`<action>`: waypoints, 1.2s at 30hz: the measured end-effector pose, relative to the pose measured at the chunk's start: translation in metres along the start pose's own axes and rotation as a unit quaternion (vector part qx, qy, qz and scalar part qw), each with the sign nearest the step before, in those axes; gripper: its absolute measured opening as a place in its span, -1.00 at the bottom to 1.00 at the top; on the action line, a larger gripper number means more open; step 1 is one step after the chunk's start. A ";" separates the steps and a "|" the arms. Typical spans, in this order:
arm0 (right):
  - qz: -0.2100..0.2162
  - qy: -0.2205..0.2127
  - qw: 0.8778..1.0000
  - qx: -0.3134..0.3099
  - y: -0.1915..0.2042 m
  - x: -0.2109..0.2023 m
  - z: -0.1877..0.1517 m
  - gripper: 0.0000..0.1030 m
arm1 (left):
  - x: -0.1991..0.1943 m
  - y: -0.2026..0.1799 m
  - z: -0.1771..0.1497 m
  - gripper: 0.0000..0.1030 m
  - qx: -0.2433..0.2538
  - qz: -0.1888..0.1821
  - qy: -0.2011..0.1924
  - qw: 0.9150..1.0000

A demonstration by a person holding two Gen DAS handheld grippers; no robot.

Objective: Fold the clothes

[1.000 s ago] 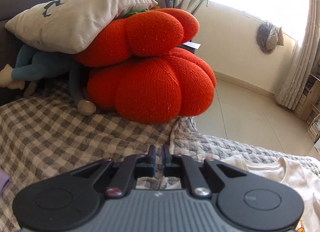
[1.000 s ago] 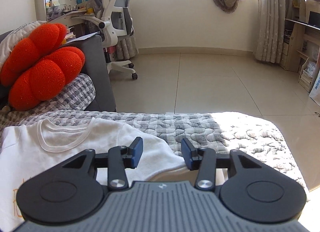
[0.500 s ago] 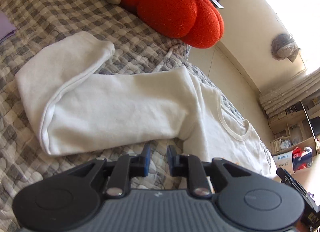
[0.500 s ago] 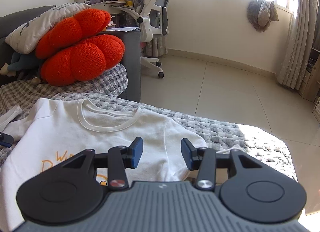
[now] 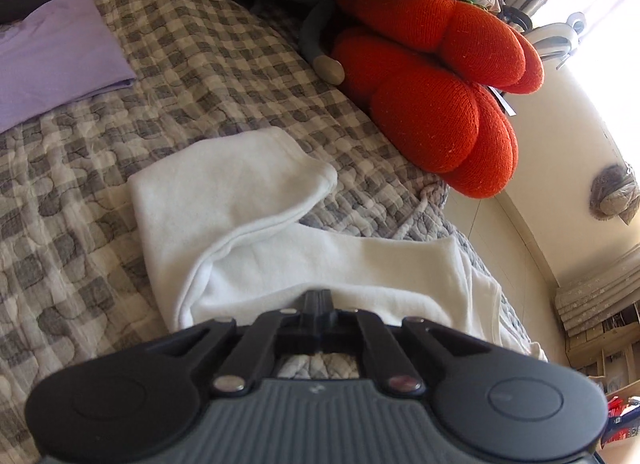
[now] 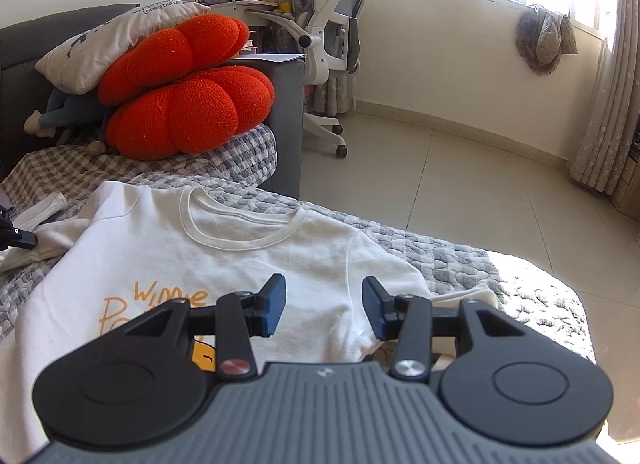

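Pinching the white sweatshirt's sleeve (image 5: 304, 264) with your left tool (image 5: 319, 300), you held your right tool (image 6: 324, 306) spread apart above the sweatshirt's chest.

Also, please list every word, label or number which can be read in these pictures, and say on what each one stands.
"Wime": orange letters on the white sweatshirt, right wrist view.
"P...": larger orange word beneath it, hidden behind the right tool.
"Lonely but...": on the grey-white pillow; the line above it is too small to read.
White tag on the orange cushion: print not readable.
Desk and shelf items: too small.
Left wrist view: no readable text.
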State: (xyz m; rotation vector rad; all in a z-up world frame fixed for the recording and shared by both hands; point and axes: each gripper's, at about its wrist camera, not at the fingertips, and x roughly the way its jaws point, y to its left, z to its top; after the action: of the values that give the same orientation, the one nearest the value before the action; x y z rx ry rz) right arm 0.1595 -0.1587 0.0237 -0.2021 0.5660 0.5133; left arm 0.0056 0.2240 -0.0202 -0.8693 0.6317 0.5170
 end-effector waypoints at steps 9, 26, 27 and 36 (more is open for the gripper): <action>0.002 0.010 1.000 -0.007 0.007 0.000 -0.004 -0.10 | -0.001 -0.009 -0.026 -0.78 -0.018 -0.062 0.101 0.993; 0.002 0.004 1.000 -0.020 0.020 0.002 -0.002 -0.10 | 0.038 -0.084 -0.046 -0.25 0.167 -0.100 0.079 0.978; 0.002 0.005 1.000 -0.022 0.021 0.002 -0.002 -0.10 | 0.042 -0.087 -0.047 -0.25 0.172 -0.098 0.076 0.977; 0.001 -0.002 1.000 -0.013 0.017 0.007 0.001 -0.10 | 0.038 -0.083 -0.038 -0.87 0.165 -0.074 0.039 0.983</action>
State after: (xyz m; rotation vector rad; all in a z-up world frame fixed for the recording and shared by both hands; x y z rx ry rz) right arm 0.1564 -0.1412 0.0197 -0.2260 0.5564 0.5225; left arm 0.0747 0.1539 -0.0205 -0.6170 0.6944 0.2345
